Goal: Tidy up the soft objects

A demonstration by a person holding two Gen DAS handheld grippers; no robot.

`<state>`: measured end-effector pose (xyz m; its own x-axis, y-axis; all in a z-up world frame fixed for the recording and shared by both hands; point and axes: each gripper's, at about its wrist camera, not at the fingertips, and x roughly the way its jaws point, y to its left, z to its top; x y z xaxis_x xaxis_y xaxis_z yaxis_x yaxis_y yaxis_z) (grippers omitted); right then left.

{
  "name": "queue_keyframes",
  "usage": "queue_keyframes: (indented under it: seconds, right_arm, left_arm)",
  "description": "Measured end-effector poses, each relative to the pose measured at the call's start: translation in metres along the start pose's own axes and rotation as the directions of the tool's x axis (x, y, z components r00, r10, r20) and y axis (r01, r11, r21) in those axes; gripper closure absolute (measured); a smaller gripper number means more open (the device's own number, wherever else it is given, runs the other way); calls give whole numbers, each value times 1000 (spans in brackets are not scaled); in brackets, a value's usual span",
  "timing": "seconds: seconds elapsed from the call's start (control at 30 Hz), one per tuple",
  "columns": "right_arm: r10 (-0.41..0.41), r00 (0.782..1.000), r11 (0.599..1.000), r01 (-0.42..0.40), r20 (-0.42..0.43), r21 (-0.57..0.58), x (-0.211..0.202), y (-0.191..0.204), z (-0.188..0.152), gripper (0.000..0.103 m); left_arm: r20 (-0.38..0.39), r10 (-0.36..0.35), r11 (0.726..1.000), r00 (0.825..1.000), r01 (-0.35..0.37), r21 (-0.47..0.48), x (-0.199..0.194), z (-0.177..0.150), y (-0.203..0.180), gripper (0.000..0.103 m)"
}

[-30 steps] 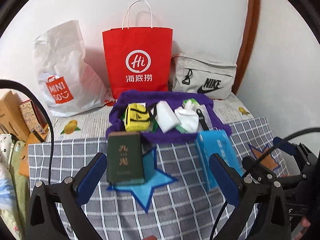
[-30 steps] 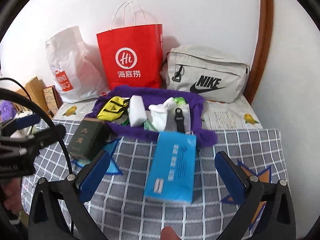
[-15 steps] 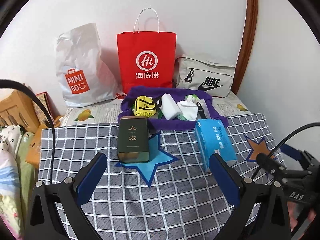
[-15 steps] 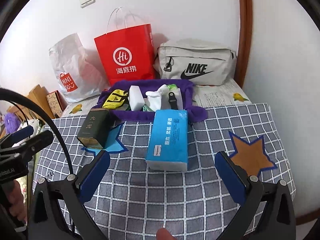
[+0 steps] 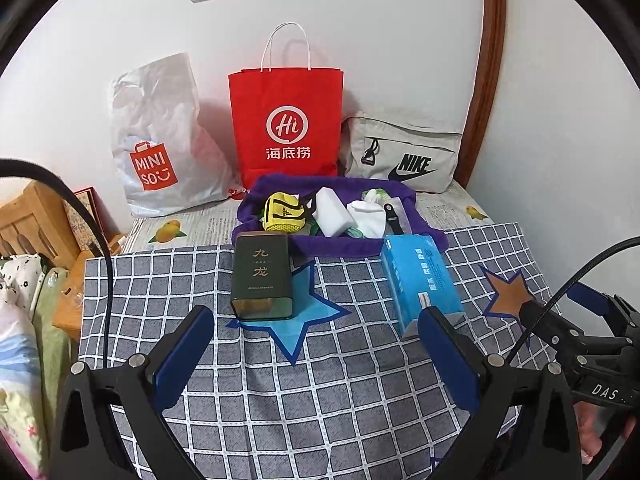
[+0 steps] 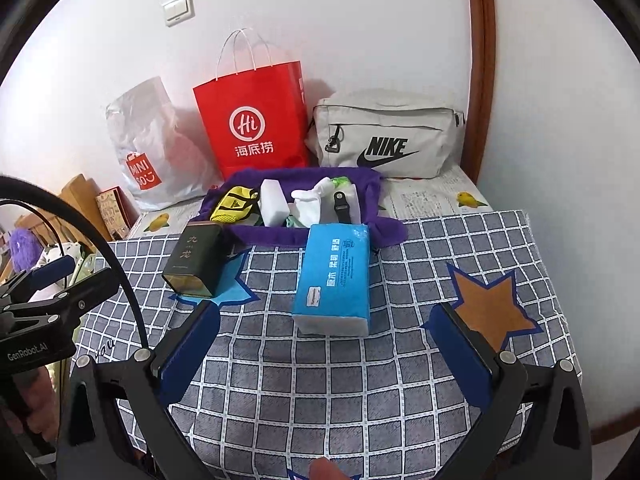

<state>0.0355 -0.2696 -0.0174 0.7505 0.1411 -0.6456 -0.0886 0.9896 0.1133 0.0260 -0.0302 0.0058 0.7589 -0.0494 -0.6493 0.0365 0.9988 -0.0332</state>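
The blue plastic-wrapped tissue pack (image 6: 334, 276) lay on the grey checked cloth (image 6: 320, 380) just before the purple fabric tray (image 6: 240, 236); it looked light and squashy, best pinched across its long sides. 1 pack, 1 dark green tin (image 5: 262, 276). Left gripper (image 5: 316, 356) and right gripper (image 6: 324, 352) hung wide open, empty.

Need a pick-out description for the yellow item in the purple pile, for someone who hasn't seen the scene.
Start at the red paper bag against the wall; directly in front of it a purple cloth lies on the table, holding several small items. The yellow pouch is the leftmost of them, beside a white sponge block. It alone is bright yellow with black trim; its neighbours are white or pale green.
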Motion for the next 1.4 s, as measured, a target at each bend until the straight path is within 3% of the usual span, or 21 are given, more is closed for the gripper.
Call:
queue_keyframes:
  seconds: [1.4]
  right_arm:
    - [-2, 1000, 1000, 2, 11, -22, -6, 8, -2, 0]
  left_arm:
    - [-15, 6, 1000, 1000, -6, -3, 0, -2, 4, 0]
